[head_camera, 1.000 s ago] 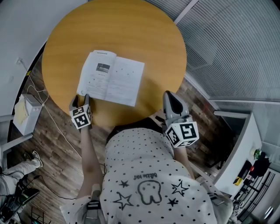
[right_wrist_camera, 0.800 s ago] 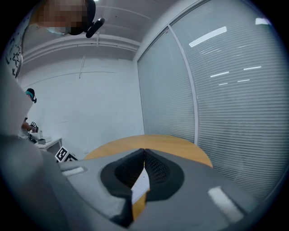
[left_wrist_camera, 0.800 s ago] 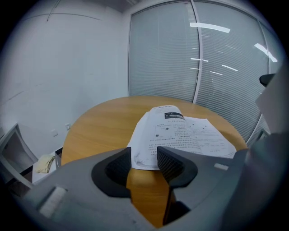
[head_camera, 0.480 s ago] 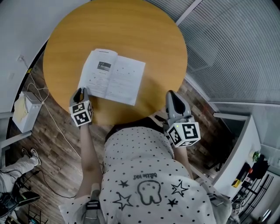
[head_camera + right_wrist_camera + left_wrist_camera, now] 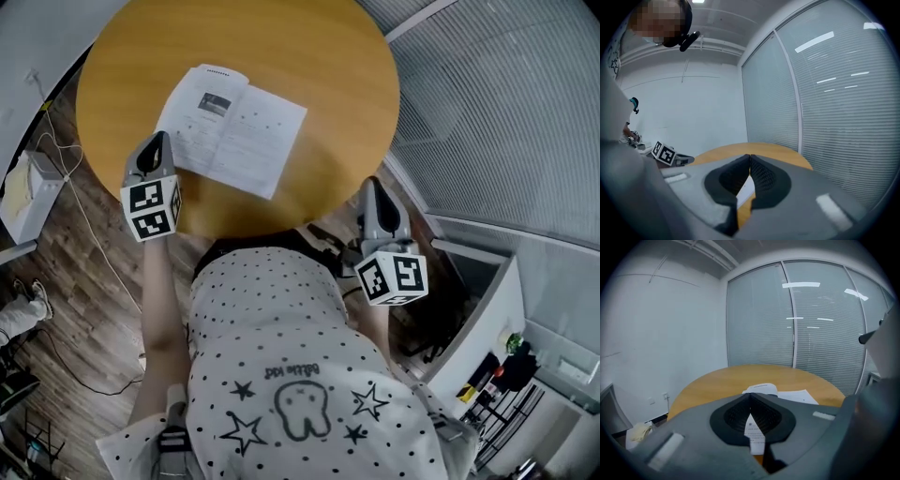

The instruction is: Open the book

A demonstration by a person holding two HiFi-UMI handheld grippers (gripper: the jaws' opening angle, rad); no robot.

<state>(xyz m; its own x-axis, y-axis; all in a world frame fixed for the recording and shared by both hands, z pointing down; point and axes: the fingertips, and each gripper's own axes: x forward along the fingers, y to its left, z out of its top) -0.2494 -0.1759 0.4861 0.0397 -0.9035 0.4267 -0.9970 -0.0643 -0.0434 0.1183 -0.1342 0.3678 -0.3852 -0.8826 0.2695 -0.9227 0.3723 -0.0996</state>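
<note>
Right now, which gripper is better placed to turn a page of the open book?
Left. The left gripper, jaws just closed on nothing, hangs beside the book's near left corner; the right gripper sits at the table's rim, apart from the book.

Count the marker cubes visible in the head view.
2. One cube is on the left tool by the table's near-left edge; the other is on the right tool, at its near-right edge. None seems hidden.

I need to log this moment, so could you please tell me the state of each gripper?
Left gripper: shut, just closed, holding nothing.
Right gripper: shut, holding nothing.
</note>
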